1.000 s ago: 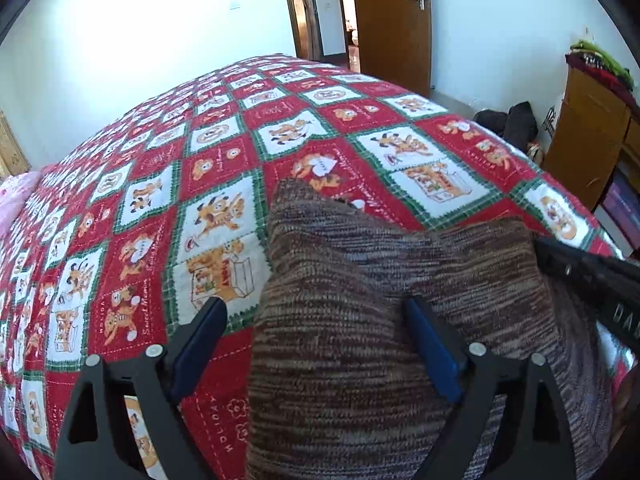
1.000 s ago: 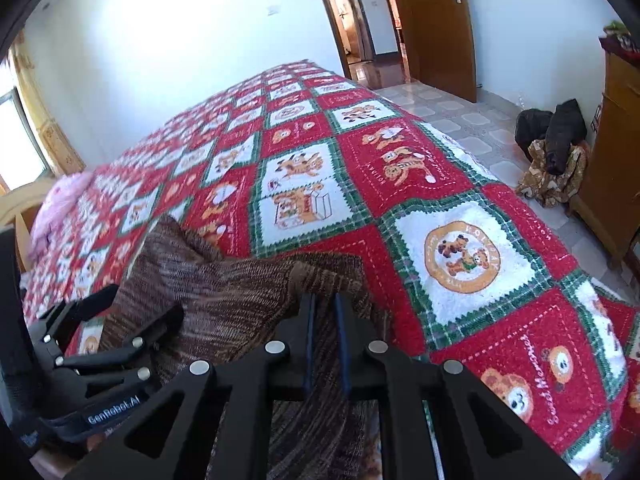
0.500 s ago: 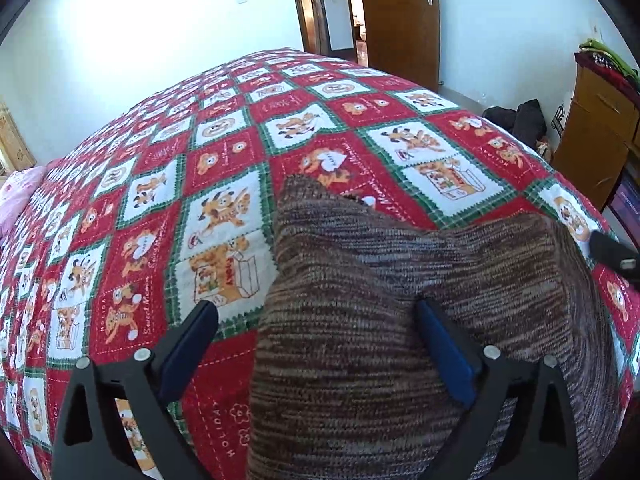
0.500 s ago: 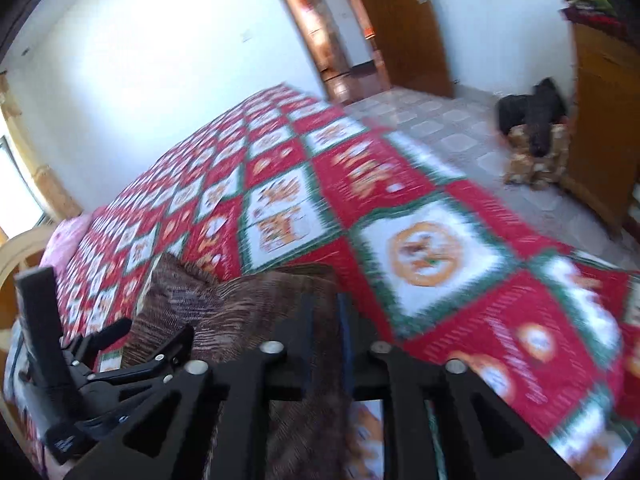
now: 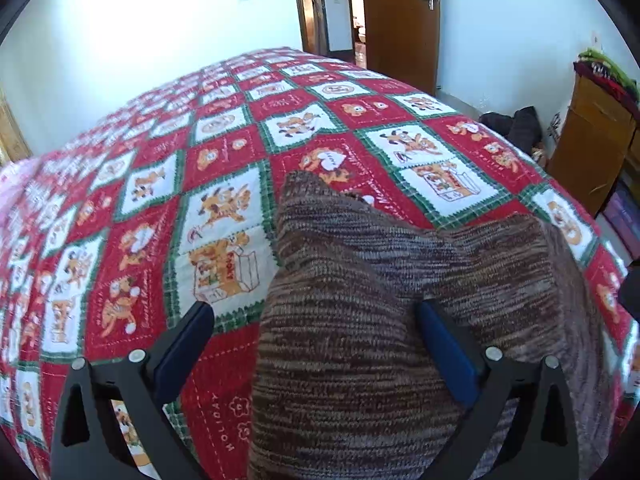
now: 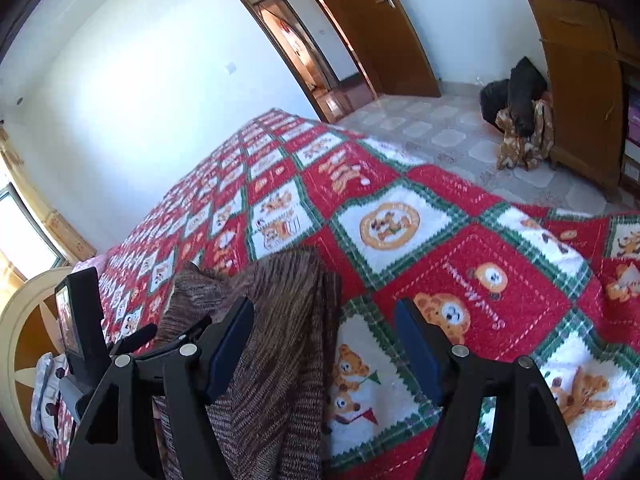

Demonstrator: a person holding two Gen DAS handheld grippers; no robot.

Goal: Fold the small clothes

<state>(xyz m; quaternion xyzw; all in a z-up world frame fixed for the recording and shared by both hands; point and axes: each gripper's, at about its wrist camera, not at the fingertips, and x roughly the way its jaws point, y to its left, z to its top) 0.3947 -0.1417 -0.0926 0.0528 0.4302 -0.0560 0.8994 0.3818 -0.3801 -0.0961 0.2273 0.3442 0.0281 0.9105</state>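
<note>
A brown striped knitted garment (image 5: 400, 280) lies folded on the patterned quilt (image 5: 224, 208). My left gripper (image 5: 316, 340) hovers over its near left part, open wide. The left finger is over the quilt and the right finger (image 5: 444, 352) is over the knit. Neither pad grips the cloth. In the right wrist view the same garment (image 6: 280, 320) lies at the lower left. My right gripper (image 6: 324, 340) has its jaws opening. The garment's right edge lies between them, and no pad presses on it. The left tool's black housing (image 6: 80, 320) shows beyond the garment.
The quilt (image 6: 480, 248) ends at the bed's right edge, with tiled floor (image 6: 440, 136) beyond. A wooden cabinet (image 6: 580, 80) and a heap of dark bags and cloth (image 6: 516, 120) stand by the wall. A brown door (image 6: 380, 20) is behind. A pale round frame (image 6: 24, 340) is at far left.
The right gripper went from shut on the garment's edge to open, drew away to the right and rolled. It has left the left wrist view. The left gripper stayed in place.
</note>
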